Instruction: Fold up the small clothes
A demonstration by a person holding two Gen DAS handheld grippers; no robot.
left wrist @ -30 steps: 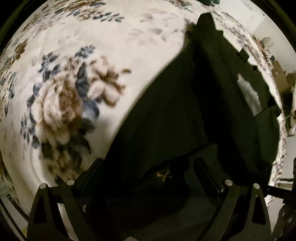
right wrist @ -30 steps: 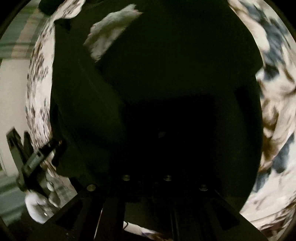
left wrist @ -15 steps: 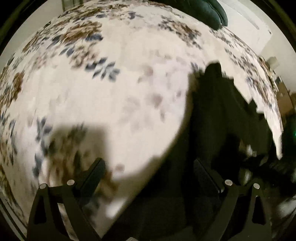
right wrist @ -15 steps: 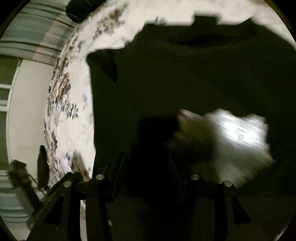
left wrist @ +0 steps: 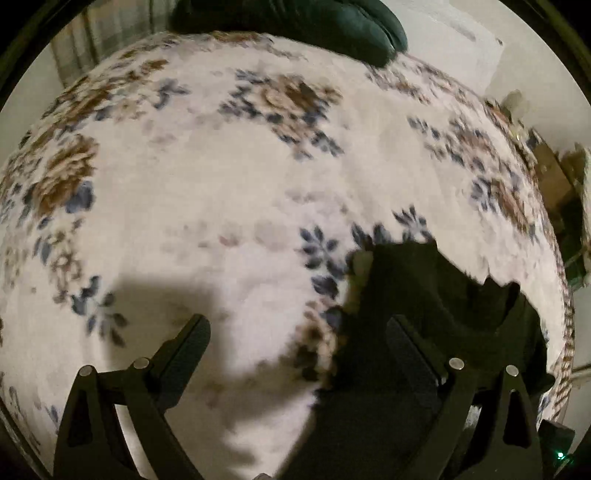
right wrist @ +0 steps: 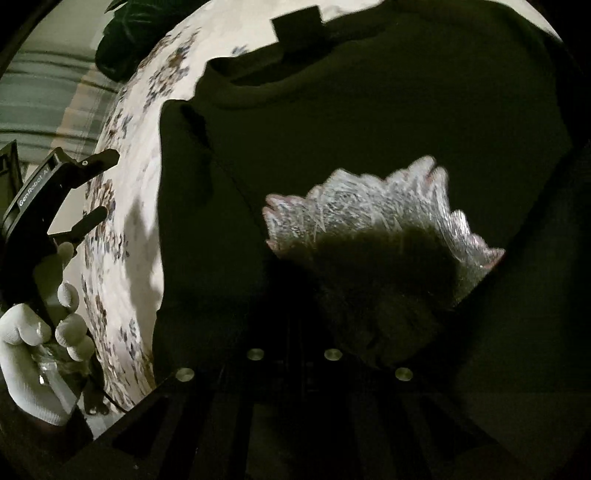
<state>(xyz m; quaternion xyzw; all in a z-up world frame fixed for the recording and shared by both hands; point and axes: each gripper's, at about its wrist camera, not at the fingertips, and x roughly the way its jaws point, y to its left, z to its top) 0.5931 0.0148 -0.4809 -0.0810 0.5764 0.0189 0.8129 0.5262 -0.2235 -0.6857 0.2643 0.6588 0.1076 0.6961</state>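
A small black shirt (right wrist: 369, 110) with a silvery white print (right wrist: 369, 210) lies on the floral bedspread (left wrist: 221, 184). In the left wrist view the shirt (left wrist: 424, 295) fills the lower right. My left gripper (left wrist: 295, 328) is open and empty, its right finger over the shirt's edge; it also shows in the right wrist view (right wrist: 99, 184), beside the shirt. My right gripper sits low over the shirt; its fingers are lost in the dark, with the bolts close together.
A dark green cushion (left wrist: 314, 26) lies at the far end of the bed. Furniture and boxes (left wrist: 554, 177) stand past the bed's right edge. A gloved hand (right wrist: 37, 332) holds the left gripper.
My left gripper has pulled back and lifted off the shirt, so more bedspread shows. The right gripper has moved back, bringing the white print to the middle of its view.
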